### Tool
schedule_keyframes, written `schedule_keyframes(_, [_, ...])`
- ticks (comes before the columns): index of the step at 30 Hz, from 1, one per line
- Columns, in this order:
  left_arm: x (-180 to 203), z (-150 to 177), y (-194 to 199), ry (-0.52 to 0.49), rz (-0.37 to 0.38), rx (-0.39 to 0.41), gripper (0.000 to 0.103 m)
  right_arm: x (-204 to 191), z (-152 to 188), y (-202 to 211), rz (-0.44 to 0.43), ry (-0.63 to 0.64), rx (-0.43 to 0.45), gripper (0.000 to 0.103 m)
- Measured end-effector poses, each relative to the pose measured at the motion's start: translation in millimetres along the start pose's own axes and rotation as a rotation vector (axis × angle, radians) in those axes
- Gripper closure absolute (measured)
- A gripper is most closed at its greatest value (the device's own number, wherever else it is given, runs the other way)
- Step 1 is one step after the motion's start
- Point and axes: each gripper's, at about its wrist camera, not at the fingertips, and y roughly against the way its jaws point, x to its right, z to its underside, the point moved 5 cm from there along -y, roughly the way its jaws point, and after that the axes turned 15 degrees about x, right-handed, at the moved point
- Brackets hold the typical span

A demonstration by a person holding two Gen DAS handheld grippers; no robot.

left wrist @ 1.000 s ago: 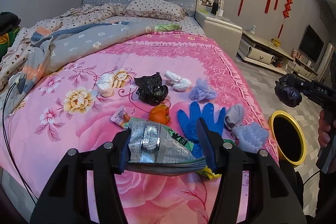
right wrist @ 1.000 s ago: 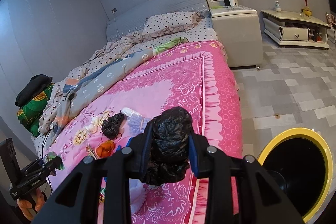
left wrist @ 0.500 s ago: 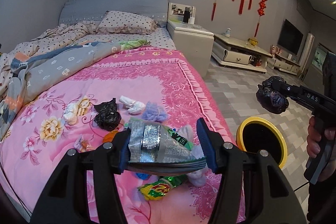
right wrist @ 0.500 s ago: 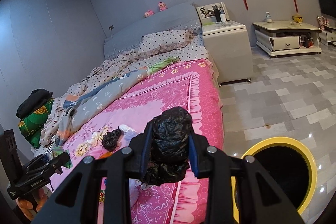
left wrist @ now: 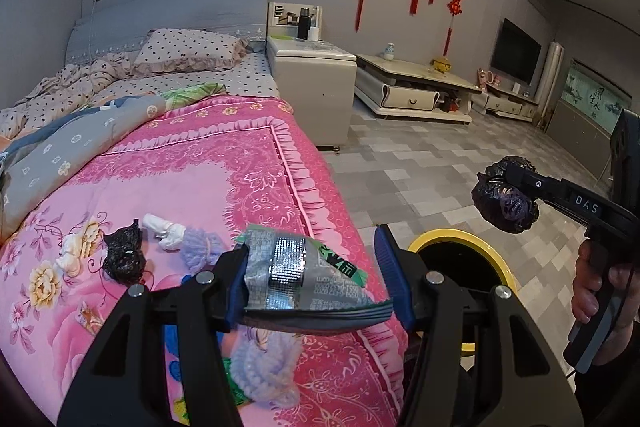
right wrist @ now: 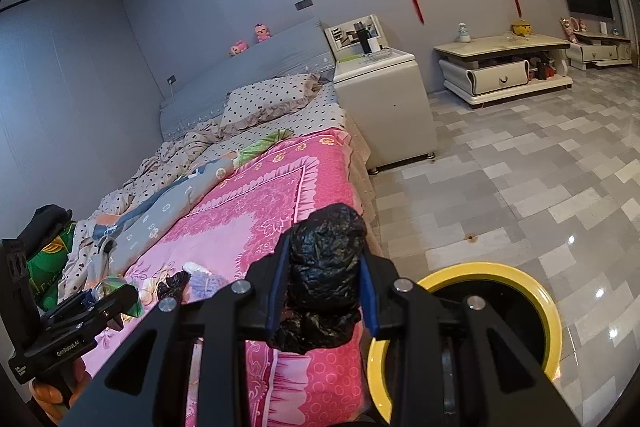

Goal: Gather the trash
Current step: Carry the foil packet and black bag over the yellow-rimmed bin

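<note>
My left gripper is shut on a silver and green snack wrapper, held above the bed's right edge. My right gripper is shut on a crumpled black plastic bag; in the left wrist view that bag hangs above and right of the yellow-rimmed bin. The bin stands on the floor beside the bed. On the pink quilt lie another black bag, white tissue, a purple knit piece and more scraps under my left gripper.
A white bedside cabinet stands at the head of the bed. A low cream TV cabinet lines the far wall. Grey tiled floor lies right of the bed. Rumpled bedding covers the bed's left side.
Both grippers have swung right, toward the bin, each keeping its load. The bed's scraps have slid left and down in the left wrist view; the bin has grown larger in both views.
</note>
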Motion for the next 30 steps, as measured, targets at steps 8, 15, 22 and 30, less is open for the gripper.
schedule_keyframes(8, [47, 2, -39, -0.030, 0.074, -0.042, 0.049, 50, -9, 9, 0.097, -0.023, 0.043, 0.074])
schedule_keyframes(15, [93, 14, -80, -0.061, 0.131, -0.102, 0.049, 92, -1, 13, 0.170, -0.059, 0.036, 0.074])
schedule_keyframes(22, [135, 32, -116, -0.080, 0.188, -0.151, 0.049, 128, 16, 9, 0.232, -0.093, 0.012, 0.074])
schedule_keyframes(30, [172, 61, -144, -0.072, 0.237, -0.218, 0.049, 166, 33, 6, 0.304, -0.130, -0.016, 0.074])
